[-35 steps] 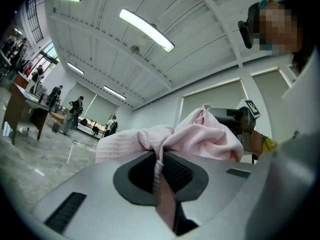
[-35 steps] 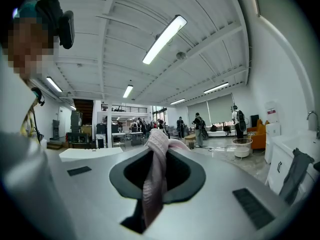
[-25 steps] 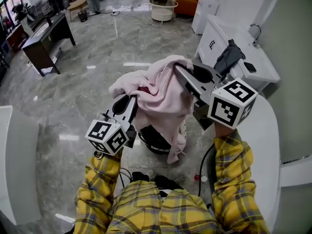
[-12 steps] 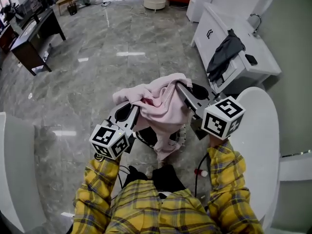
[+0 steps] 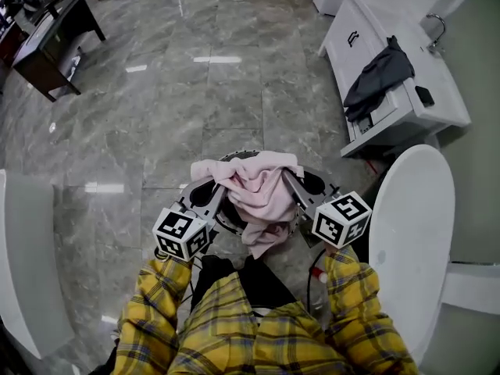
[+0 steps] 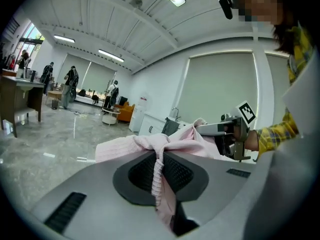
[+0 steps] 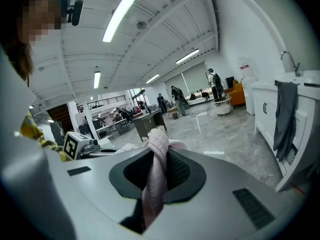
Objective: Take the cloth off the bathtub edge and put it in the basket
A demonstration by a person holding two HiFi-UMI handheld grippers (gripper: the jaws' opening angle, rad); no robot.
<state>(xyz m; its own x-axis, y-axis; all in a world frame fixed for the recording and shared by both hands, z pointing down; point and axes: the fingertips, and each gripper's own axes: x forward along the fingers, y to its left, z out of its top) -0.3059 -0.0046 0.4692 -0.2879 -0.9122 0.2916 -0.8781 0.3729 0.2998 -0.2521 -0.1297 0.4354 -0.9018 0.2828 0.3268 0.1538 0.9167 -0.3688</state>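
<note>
With the left tongs (image 5: 217, 187) and right tongs (image 5: 291, 180) both clamped on the cloth (image 5: 262, 195) over the basket (image 5: 222, 219), we should next lower and release.

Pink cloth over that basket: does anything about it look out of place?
Slightly. The pink cloth, pinched by the left gripper and right gripper, is bunched over the basket, and one tail appears to hang outside its near rim. Nothing looks damaged or spilled.
</note>
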